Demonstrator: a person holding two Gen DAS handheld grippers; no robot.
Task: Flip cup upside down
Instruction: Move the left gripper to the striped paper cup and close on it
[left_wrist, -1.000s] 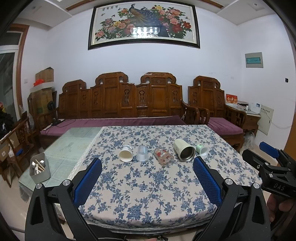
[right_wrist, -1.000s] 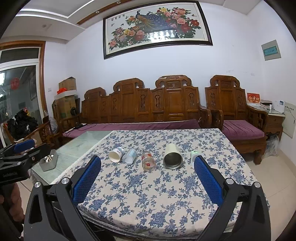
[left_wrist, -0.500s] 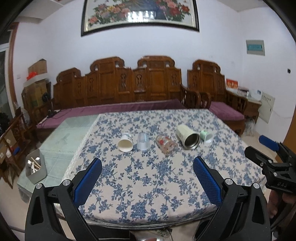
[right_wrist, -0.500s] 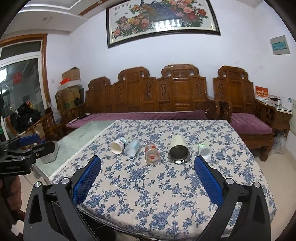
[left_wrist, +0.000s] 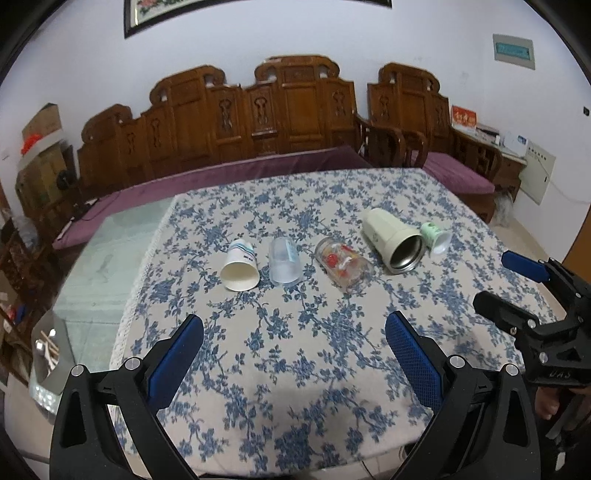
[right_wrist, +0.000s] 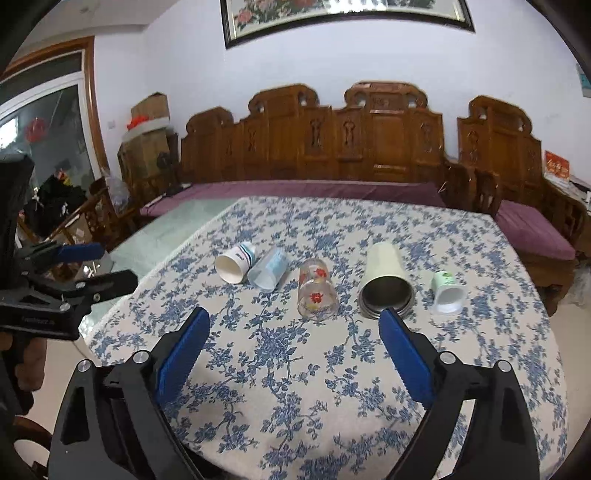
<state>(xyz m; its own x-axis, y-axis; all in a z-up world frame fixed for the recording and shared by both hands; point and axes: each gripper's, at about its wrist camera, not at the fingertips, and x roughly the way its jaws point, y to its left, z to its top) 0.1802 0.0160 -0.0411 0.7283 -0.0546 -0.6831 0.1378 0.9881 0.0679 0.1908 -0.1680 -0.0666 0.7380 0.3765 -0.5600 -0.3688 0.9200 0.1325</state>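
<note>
Several cups lie on their sides in a row on the floral tablecloth (left_wrist: 295, 350): a white paper cup (left_wrist: 240, 264), a clear plastic cup (left_wrist: 282, 260), a glass with red flowers (left_wrist: 341, 264), a cream steel-lined tumbler (left_wrist: 391, 240) and a small green-and-white cup (left_wrist: 436, 236). The same row shows in the right wrist view: paper cup (right_wrist: 234, 262), plastic cup (right_wrist: 267, 273), glass (right_wrist: 317, 291), tumbler (right_wrist: 386, 280), small cup (right_wrist: 447, 293). My left gripper (left_wrist: 293, 336) is open and empty, short of the row. My right gripper (right_wrist: 293, 326) is open and empty, just before the glass.
A carved wooden sofa (left_wrist: 295, 122) with purple cushions stands behind the table. A glass-topped table part (left_wrist: 107, 251) lies left of the cloth, with a grey holder (left_wrist: 48, 354) at its near corner. The right gripper shows at the right edge of the left wrist view (left_wrist: 524, 299).
Both grippers have moved forward and tilted down toward the table; the cups now look larger and closer. Both stay open. The cups have not moved.
</note>
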